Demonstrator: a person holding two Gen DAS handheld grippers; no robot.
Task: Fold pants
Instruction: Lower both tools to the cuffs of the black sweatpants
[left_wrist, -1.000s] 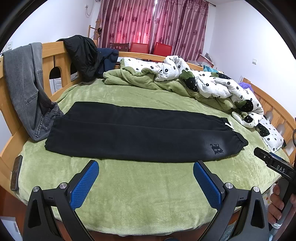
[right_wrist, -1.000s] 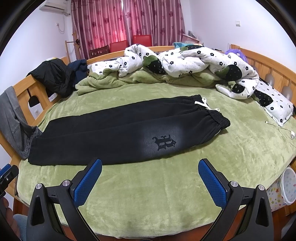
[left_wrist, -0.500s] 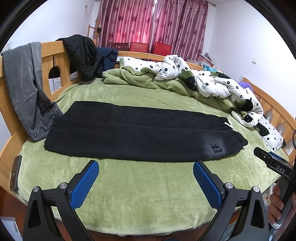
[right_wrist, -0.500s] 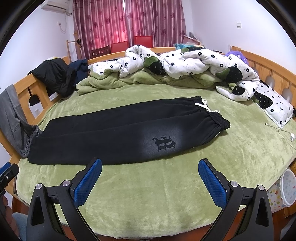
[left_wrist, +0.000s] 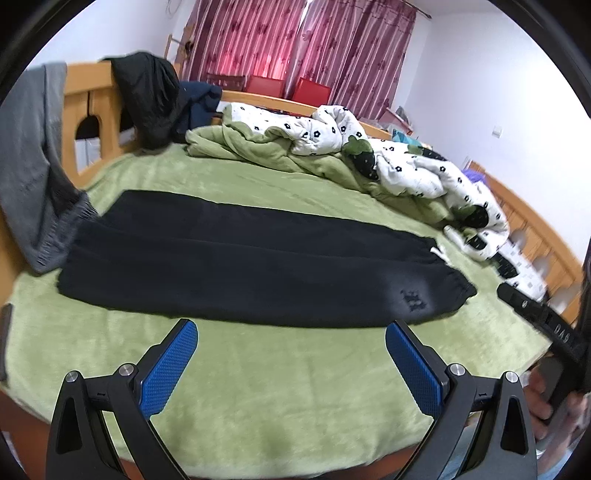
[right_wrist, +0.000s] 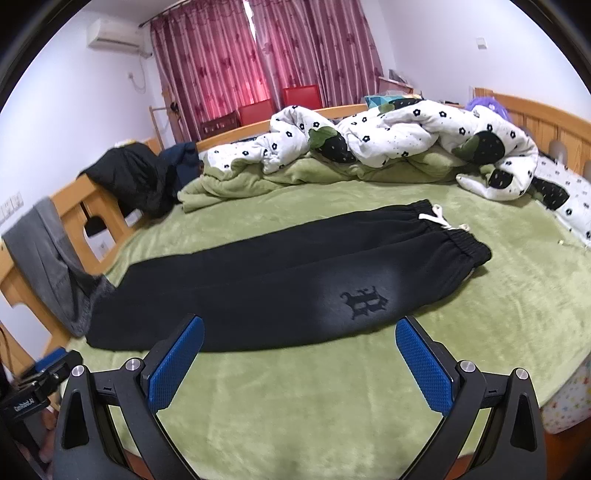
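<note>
Black pants (left_wrist: 243, 266) lie flat on the green bed blanket (left_wrist: 280, 387), folded lengthwise, leg ends at the left, elastic waistband with white drawstring at the right. They also show in the right wrist view (right_wrist: 295, 280), with a dark logo (right_wrist: 364, 302) near the waist. My left gripper (left_wrist: 291, 347) is open and empty, just above the blanket in front of the pants' near edge. My right gripper (right_wrist: 299, 343) is open and empty, close to the near edge below the logo.
A bunched white flowered quilt (right_wrist: 388, 144) and green cover lie along the far side. Grey jeans (left_wrist: 33, 162) and a black jacket (left_wrist: 151, 96) hang on the wooden footboard at left. A wooden rail (right_wrist: 535, 114) runs at right.
Both grippers have moved forward and lower toward the pants' near edge. Both stay open. The pants have not moved.
</note>
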